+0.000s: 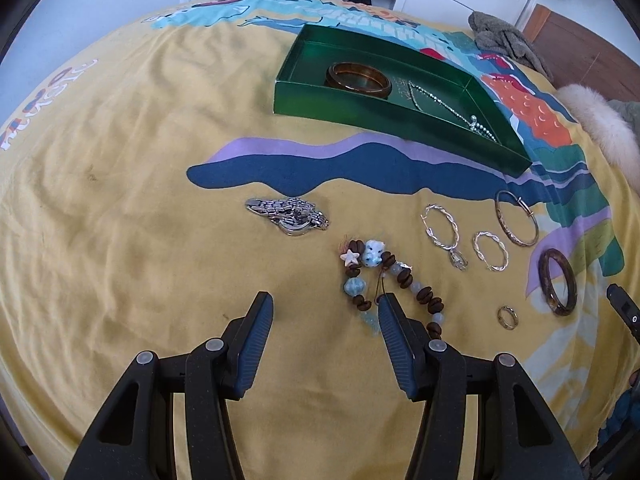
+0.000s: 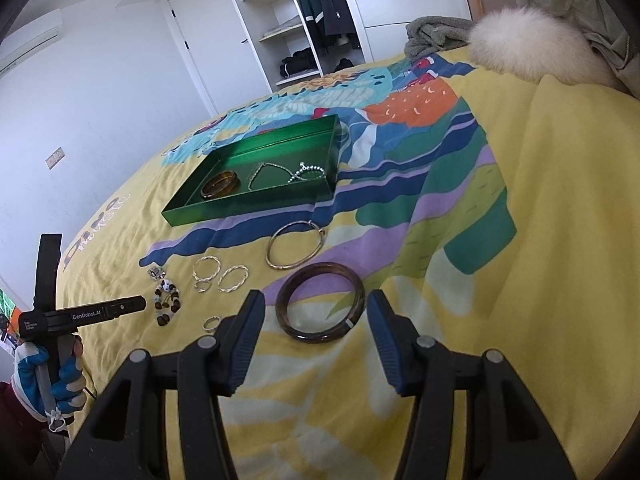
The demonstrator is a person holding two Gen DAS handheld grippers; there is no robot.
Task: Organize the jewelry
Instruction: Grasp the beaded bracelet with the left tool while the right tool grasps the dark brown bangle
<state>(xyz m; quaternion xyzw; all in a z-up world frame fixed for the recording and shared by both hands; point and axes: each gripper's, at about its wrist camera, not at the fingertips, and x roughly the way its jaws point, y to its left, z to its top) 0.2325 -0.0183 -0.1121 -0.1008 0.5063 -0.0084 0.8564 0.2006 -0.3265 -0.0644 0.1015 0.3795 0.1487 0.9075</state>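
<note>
A green tray [image 1: 304, 98] [image 2: 240, 210] lies on the bed and holds an amber bangle [image 1: 359, 80] [image 2: 220, 185] and a crystal chain [image 1: 448, 106] [image 2: 280, 172]. Loose on the cover are a metal watch [image 1: 288, 214], a beaded bracelet [image 1: 384, 280] [image 2: 166, 300], two twisted hoops [image 1: 442, 226] [image 2: 232, 278], a thin gold bangle [image 1: 516, 222] [image 2: 296, 248], a dark brown bangle [image 1: 558, 282] [image 2: 320, 302] and a small ring [image 1: 507, 317] [image 2: 211, 323]. My left gripper [image 1: 326, 304] is open above the bracelet's left edge. My right gripper [image 2: 314, 302] is open, its fingers on either side of the dark bangle.
The yellow patterned bedcover [image 1: 120, 200] spreads all around. A grey garment [image 2: 436, 34] and a white fur trim [image 2: 520, 48] lie at the far right. Open wardrobe shelves [image 2: 288, 24] stand behind the bed. The left gripper and gloved hand [image 2: 52, 364] show at left.
</note>
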